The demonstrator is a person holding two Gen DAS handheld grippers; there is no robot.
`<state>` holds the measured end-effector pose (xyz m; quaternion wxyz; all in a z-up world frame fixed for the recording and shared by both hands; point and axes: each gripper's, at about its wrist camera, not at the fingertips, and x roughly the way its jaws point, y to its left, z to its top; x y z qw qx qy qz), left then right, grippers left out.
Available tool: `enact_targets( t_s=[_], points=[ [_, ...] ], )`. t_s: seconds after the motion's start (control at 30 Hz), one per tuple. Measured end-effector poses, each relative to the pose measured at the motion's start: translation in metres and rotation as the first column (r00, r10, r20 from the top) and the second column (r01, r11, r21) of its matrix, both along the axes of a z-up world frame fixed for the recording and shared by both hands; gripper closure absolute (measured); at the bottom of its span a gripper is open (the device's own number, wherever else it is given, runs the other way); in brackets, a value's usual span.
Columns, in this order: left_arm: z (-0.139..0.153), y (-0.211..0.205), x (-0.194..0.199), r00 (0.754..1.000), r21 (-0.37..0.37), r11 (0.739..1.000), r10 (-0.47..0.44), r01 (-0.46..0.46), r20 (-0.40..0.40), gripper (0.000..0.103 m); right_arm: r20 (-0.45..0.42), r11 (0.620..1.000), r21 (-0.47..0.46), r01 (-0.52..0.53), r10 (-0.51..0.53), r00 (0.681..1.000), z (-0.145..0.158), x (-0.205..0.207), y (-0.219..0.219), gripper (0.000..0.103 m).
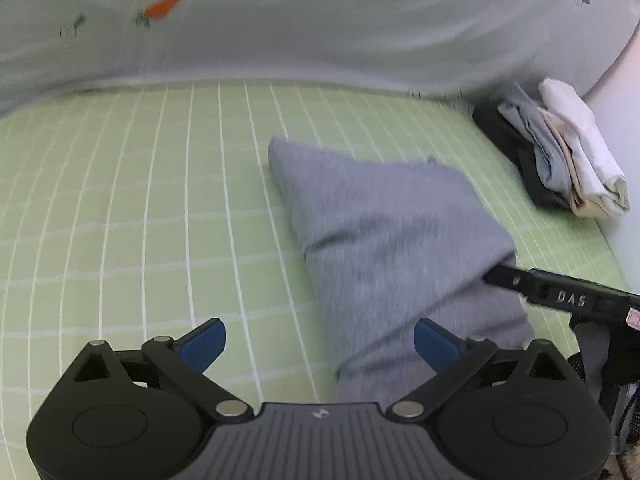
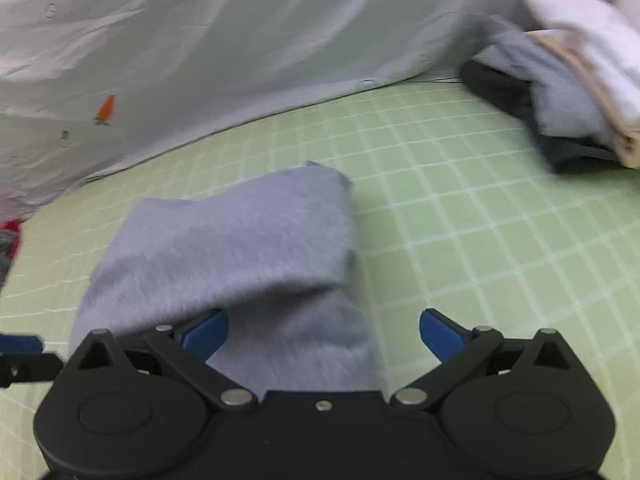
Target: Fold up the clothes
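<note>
Grey folded garment [image 1: 384,236] is sitting on the green mat with the white grid [image 1: 140,208], kind of in the middle, and both grippers are hovering right at its near end.

Left gripper [image 1: 319,342] is holding its blue fingers [image 1: 204,344] spread wide, nothing pinched between them. One finger is hanging over bare mat, the other over the edge of the grey cloth. From this side you're also getting the right gripper's black finger arm [image 1: 560,292] poking in from the right with its tip up against the garment's edge, which the other camera isn't showing at all.

Right gripper [image 2: 324,332] is also gaping wide. The garment [image 2: 224,248] is lying partly between its fingers [image 2: 206,334], and the upper fold is draping over the left-hand finger, but the pads aren't pressing on it as far as I can see. This view is catching a bit of the left gripper's blue tip [image 2: 20,344] at the far left edge, plus something red [image 2: 10,232] by the mat's edge.

Stack of folded clothes [image 1: 560,160] is sitting at the mat's far right corner, well apart from the grey piece: black at the bottom, grey, beige, white on top. Behind everything a pale sheet with a little carrot print [image 2: 105,109] is hanging down.
</note>
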<state>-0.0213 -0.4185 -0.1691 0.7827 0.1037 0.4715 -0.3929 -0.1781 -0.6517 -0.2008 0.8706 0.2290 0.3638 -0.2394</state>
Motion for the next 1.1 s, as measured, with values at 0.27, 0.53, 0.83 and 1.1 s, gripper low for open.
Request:
enact_targets(
  t_s=[0.27, 0.53, 0.83, 1.1],
  points=[
    [-0.015, -0.055, 0.009, 0.999, 0.054, 0.998, 0.034, -0.032, -0.032, 0.0, -0.029, 0.992, 0.064, -0.109, 0.111, 0.993, -0.027, 0.029, -0.023, 0.0],
    [-0.043, -0.072, 0.027, 0.979, 0.023, 1.0, -0.013, 0.018, -0.204, 0.0, -0.057, 0.988, 0.03, -0.154, 0.156, 0.986, -0.029, 0.037, -0.021, 0.0],
    [-0.022, -0.082, -0.01, 0.977, -0.042, 0.987, -0.16, 0.155, -0.138, 0.072, 0.016, 0.992, 0.099, -0.081, 0.08, 0.997, -0.01, 0.021, 0.007, 0.078],
    [0.009, -0.08, -0.084, 0.926, -0.179, 0.928, -0.353, 0.328, -0.135, 0.073, 0.053, 0.987, 0.101, 0.125, -0.131, 0.99, 0.035, -0.072, 0.035, 0.08]
  ],
)
